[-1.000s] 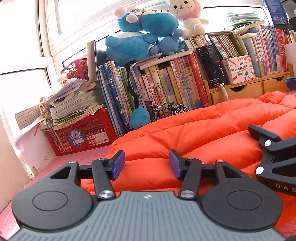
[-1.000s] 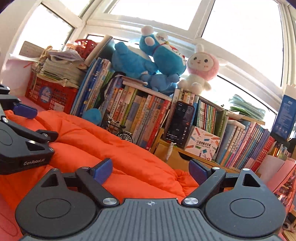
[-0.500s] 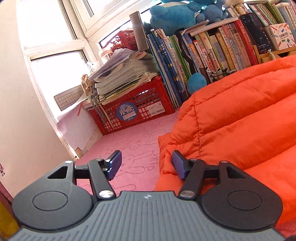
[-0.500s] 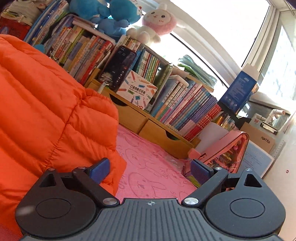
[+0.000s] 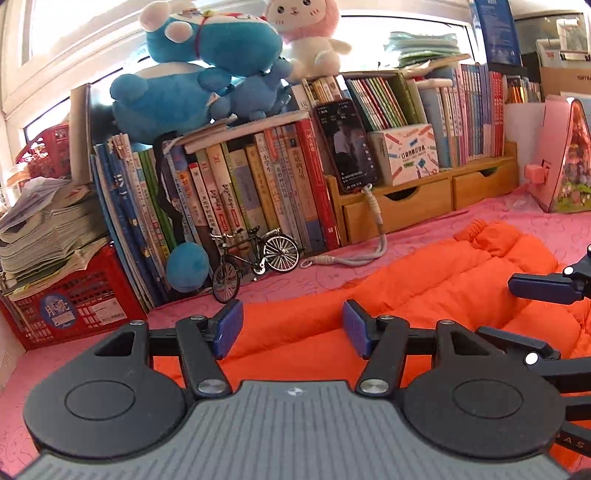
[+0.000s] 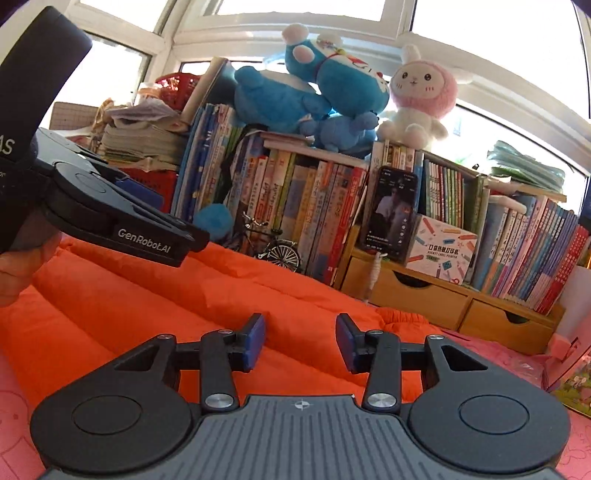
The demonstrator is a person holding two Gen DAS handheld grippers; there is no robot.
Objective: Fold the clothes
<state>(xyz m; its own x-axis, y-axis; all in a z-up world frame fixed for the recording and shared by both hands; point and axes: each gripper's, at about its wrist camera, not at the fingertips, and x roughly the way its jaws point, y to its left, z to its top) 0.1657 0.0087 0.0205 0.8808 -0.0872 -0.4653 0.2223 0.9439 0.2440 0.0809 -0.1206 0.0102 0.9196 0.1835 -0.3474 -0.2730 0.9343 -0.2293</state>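
Your left hand-held gripper [image 5: 291,326] is released: its blue pads [image 5: 229,326] stand apart with nothing between them, and orange fabric shows through the gap. It sits low over the near edge of the orange padded jacket [image 5: 424,291]; whether the fingertips touch the fabric cannot be told.

Your right hand-held gripper [image 6: 300,341] is likewise released, jaws parted and empty, held over the same jacket [image 6: 155,306]. In the left wrist view one of its blue pads [image 5: 541,286] enters from the right edge, above the jacket. In the right wrist view the left unit appears at upper left, raised over the garment, with part of your hand [image 6: 22,266] visible beneath it.

The jacket lies spread on the pink patterned worktop [image 5: 424,232], its quilted channels running away from the cameras. A ribbed cuff [image 5: 471,230] marks its far end, pointing toward the wooden drawer unit [image 5: 417,205] and apart from it.

Behind the jacket, along the back of the worktop:
- a miniature bicycle [image 5: 255,264] stands just in front of the row of upright books [image 5: 251,192];
- a red crate [image 5: 70,306] loaded with stacked papers sits at the left;
- a phone [image 5: 347,142] leans upright on the drawer unit, with a cord [image 5: 373,236] hanging from it onto the worktop;
- blue plush toys [image 5: 199,70] and a pink-and-white plush [image 5: 310,33] rest on top of the books.
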